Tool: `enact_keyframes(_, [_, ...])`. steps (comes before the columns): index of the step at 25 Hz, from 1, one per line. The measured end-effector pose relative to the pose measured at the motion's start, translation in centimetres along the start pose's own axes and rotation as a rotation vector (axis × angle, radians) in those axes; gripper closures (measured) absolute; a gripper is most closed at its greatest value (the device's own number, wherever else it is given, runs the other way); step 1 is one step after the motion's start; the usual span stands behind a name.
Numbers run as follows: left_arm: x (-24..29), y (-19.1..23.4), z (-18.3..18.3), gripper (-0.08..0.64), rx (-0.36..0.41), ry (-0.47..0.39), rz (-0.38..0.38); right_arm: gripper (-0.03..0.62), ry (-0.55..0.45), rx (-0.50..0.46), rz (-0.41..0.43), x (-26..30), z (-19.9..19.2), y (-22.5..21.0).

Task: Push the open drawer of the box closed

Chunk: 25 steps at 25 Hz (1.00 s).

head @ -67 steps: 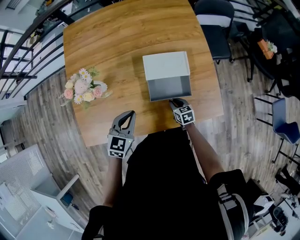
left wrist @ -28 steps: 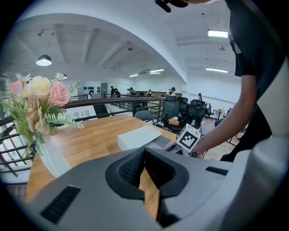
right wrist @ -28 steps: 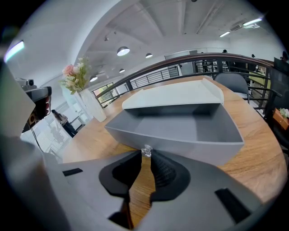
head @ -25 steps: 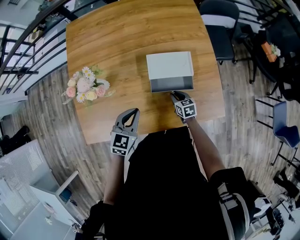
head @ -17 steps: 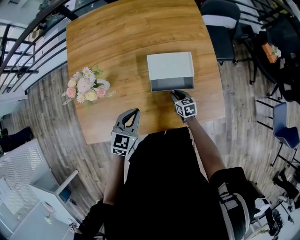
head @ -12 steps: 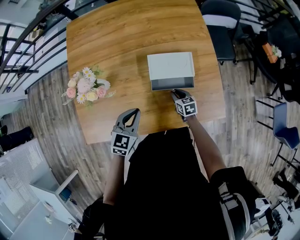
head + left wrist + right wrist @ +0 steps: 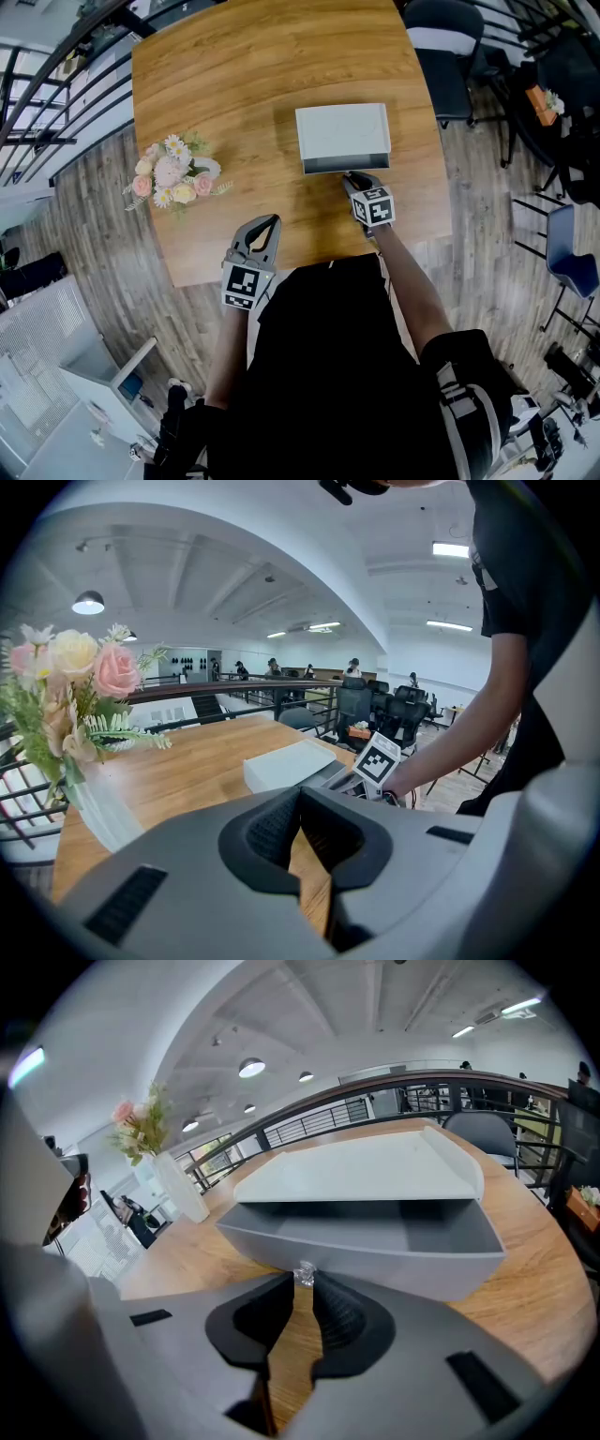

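While the white box (image 7: 341,129) sits toward the far right of the wooden table (image 7: 234,84), its drawer (image 7: 347,167) juts only a little way out of the box's near side, a shallow grey slot on show. And there's the right gripper (image 7: 350,179), nose right up against the drawer front. In the right gripper view its jaws are drawn in on the small clear knob (image 7: 304,1275) at the middle of that front, tips pinching it from either side. The left gripper (image 7: 268,225) hangs over the table's near edge, well left of the box, jaws brought together with nothing between them. A bunch of pink and cream flowers (image 7: 172,178) stands at the table's left edge, well apart from the box.
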<state>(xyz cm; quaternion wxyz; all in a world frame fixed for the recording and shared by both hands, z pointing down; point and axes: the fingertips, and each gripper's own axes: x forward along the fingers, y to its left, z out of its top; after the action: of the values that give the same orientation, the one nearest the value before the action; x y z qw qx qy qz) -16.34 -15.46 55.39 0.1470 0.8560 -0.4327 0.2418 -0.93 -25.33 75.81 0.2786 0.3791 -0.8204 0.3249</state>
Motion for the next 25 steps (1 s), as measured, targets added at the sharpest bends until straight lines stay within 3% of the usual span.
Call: enact_keyframes(25, [0.7, 0.3, -0.6, 0.538, -0.013, 0.014, -0.019, 0.512, -0.034, 0.012, -0.02, 1.7, 2.2, -1.2])
